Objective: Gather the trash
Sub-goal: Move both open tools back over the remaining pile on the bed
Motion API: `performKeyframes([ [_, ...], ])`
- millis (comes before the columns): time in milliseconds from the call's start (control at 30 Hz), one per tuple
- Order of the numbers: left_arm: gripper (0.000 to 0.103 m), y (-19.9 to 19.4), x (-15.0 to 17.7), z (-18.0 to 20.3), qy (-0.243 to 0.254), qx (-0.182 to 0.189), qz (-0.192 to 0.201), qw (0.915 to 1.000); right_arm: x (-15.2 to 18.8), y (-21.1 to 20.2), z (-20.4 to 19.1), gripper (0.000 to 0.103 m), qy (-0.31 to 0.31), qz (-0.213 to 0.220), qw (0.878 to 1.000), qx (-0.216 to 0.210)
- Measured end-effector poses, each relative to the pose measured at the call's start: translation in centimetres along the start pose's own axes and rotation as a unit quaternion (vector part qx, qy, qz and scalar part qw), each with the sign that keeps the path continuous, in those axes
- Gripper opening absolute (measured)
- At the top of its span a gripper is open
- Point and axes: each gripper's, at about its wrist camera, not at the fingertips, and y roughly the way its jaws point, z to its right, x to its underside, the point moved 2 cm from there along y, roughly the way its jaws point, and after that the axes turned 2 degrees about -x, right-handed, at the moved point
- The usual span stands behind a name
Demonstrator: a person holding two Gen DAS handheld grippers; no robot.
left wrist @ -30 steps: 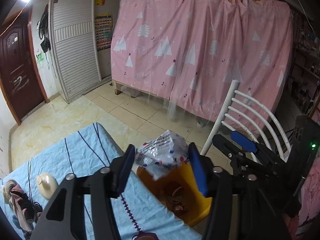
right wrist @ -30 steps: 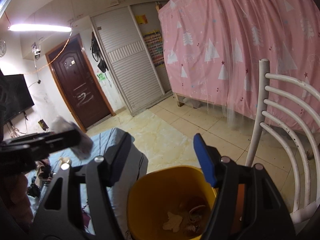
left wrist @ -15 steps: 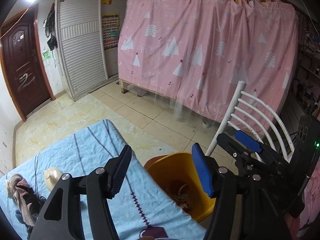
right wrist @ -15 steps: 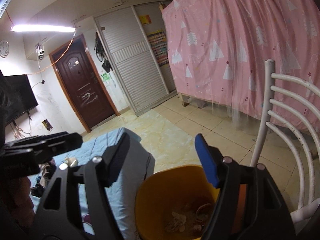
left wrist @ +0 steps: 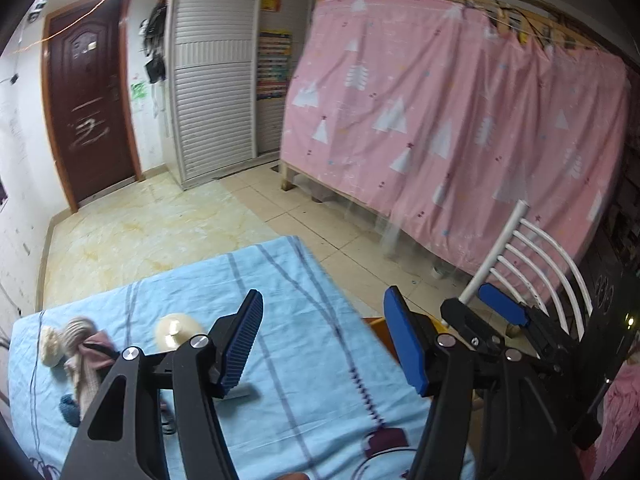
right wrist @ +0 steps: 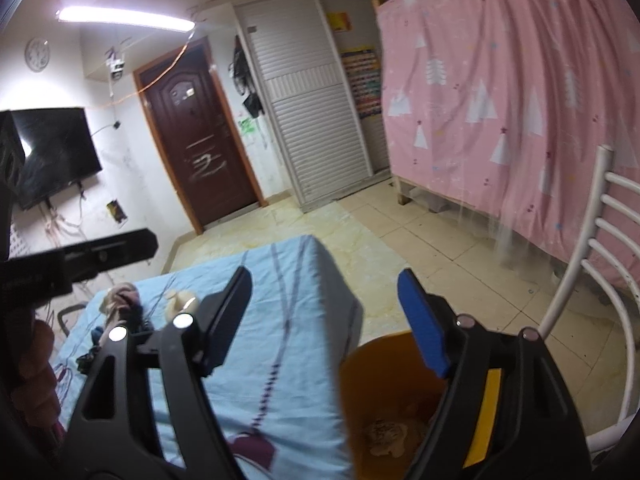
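Observation:
My left gripper (left wrist: 322, 307) is open over the light blue tablecloth (left wrist: 304, 360), with nothing between its blue pads. On the cloth lie a cream round item (left wrist: 178, 330), a blurred bundle of knit and pink fabric (left wrist: 82, 354) and a small pale scrap (left wrist: 240, 393). My right gripper (right wrist: 324, 282) hovers above the table edge and the yellow bin (right wrist: 380, 376). Its jaws are opening and nothing is between them. Crumpled trash (right wrist: 382, 434) lies at the bottom of the bin. In the left wrist view the right gripper (left wrist: 476, 305) shows at the right, and only the bin's rim (left wrist: 376, 322) peeks out.
A white slatted chair (right wrist: 600, 240) stands right of the bin. A pink curtain (left wrist: 460, 128) covers a bed frame behind it. Tiled floor runs to a brown door (right wrist: 200, 140) and a shuttered wardrobe (right wrist: 312, 120). A TV (right wrist: 48, 152) hangs on the left wall.
A second ago my left gripper held a crumpled plastic wrapper over the bin; it is gone from the jaws. Both grippers have swung left toward the table, and the right jaws stand wider.

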Motion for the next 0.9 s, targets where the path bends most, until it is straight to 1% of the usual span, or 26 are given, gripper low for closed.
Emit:
performKeyframes([
  [200,0.055,-1.4,0.0,-4.0,-0.024,-0.018,0.010,0.9995,0.4,1.6,-4.2,0.074,-0.028,-0.022,0.999,-0.021],
  [267,0.055,-1.8,0.2,-5.5,-0.032,-0.025,0.012,0.9991,0.6,2.2,-5.2,0.076,-0.035,-0.029,0.999,-0.025],
  [433,0.055,-2.6,0.5,-10.0,-0.058,-0.051,0.013,0.9969,1.4,3.9,-7.9,0.078,-0.056,-0.054,0.996,-0.042],
  [533,0.055,-3.0,0.8,-13.0,-0.077,-0.068,0.013,0.9947,2.1,5.0,-9.7,0.082,-0.070,-0.074,0.994,-0.050],
  [767,0.055,-3.8,1.6,-19.7,-0.125,-0.101,0.010,0.9870,3.6,7.5,-13.3,0.083,-0.095,-0.111,0.987,-0.069],
  [900,0.056,-4.1,2.1,-23.1,-0.139,-0.122,0.006,0.9828,4.3,8.7,-14.5,0.084,-0.100,-0.131,0.983,-0.077],
])
